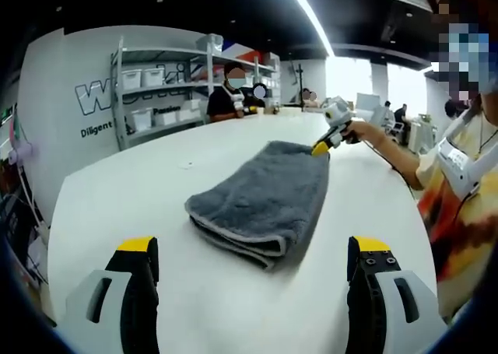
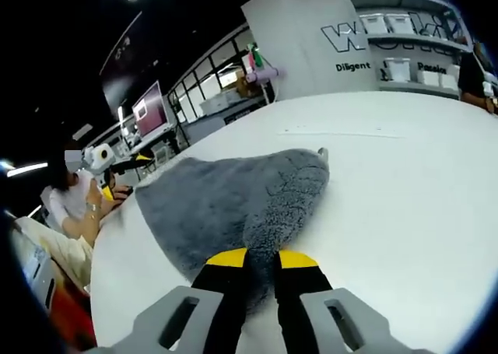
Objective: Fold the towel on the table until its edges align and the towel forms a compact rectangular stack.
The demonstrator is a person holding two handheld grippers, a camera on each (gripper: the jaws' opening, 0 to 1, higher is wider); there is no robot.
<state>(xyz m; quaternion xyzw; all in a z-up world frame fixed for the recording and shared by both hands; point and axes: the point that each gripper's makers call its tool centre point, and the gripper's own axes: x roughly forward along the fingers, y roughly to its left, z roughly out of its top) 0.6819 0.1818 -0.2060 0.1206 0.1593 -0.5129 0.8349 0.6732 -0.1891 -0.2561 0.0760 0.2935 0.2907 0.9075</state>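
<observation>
A grey towel (image 1: 264,198) lies folded into a thick stack on the white table (image 1: 140,191); its layered edges face my left gripper. My left gripper (image 1: 254,249) hovers above the table just short of that near edge, jaws wide open and holding nothing. My right gripper (image 1: 320,146) is at the towel's far corner. In the right gripper view the towel (image 2: 233,198) spreads ahead, and my right gripper (image 2: 262,259) has its jaws close together with a fold of towel pinched between them. The left gripper (image 2: 117,171) shows at the far left, beyond the towel.
Shelves with white bins (image 1: 156,97) stand behind the table, and a person (image 1: 229,97) sits at its far edge. The person holding the grippers (image 1: 467,191) is at the right. Bare table (image 2: 405,191) surrounds the towel.
</observation>
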